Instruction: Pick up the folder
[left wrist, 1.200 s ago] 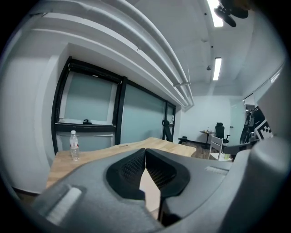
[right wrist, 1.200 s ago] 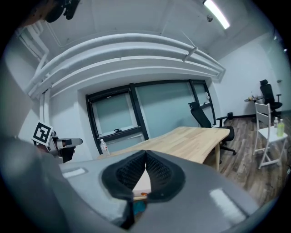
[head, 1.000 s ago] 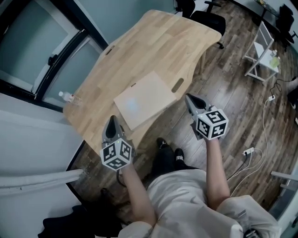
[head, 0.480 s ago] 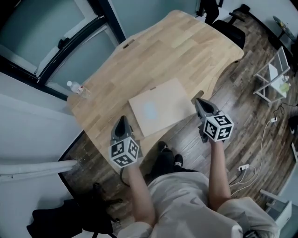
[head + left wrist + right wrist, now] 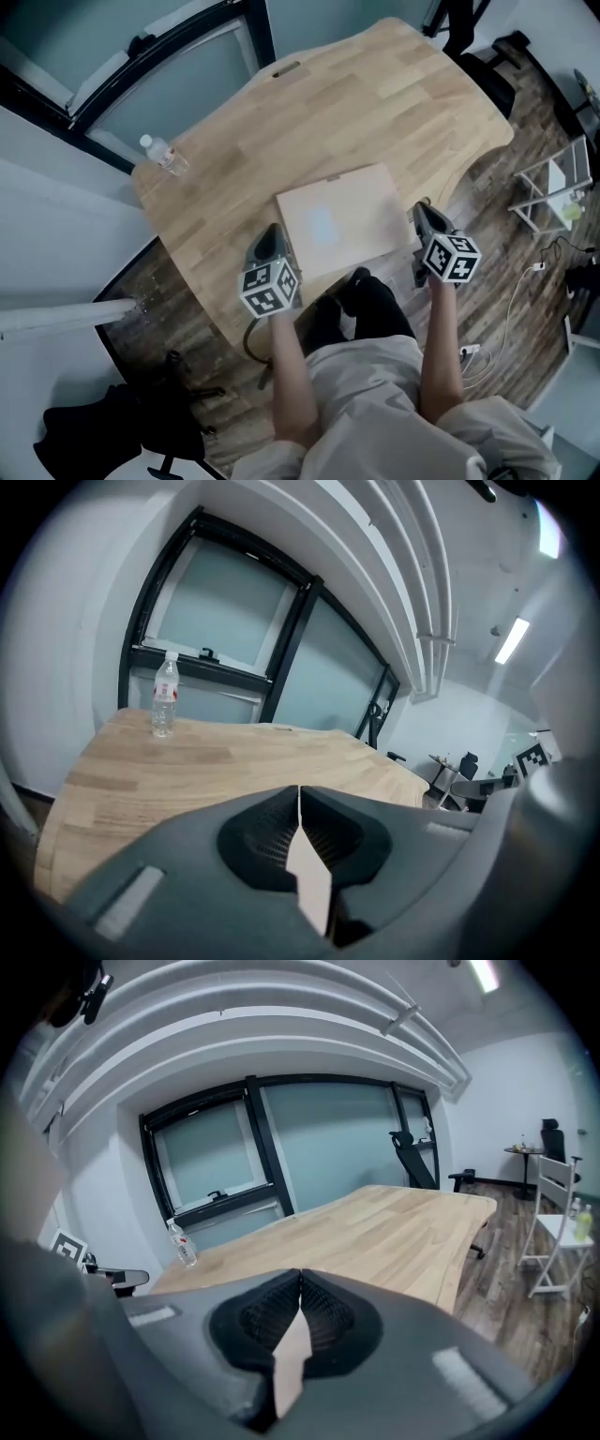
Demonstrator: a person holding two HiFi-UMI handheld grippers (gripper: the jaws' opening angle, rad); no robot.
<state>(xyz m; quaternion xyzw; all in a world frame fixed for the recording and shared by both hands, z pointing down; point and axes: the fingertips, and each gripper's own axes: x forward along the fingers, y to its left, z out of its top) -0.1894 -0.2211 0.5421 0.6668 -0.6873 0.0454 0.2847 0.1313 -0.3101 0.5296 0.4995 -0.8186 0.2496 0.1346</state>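
Observation:
A flat beige folder (image 5: 342, 223) lies on the wooden table (image 5: 328, 103) close to its front edge, seen only in the head view. My left gripper (image 5: 272, 230) is shut and empty, its tips just left of the folder's near left corner. My right gripper (image 5: 419, 207) is also shut and empty, its tips at the folder's right edge by the table's curved rim. In the left gripper view the shut left gripper (image 5: 299, 790) points across the table top (image 5: 187, 761). In the right gripper view the right gripper (image 5: 300, 1275) does the same; the folder is hidden below both sets of jaws.
A water bottle (image 5: 161, 155) stands at the table's far left corner, also in the gripper views as the bottle (image 5: 164, 696) and the bottle (image 5: 184, 1242). An office chair (image 5: 487, 66) sits at the far right, a white rack (image 5: 553, 192) and floor cables (image 5: 516, 309) to the right.
Both grippers have come forward and down to the folder: the left from the table's front-left edge to the folder's corner, the right from over the floor to its right edge.

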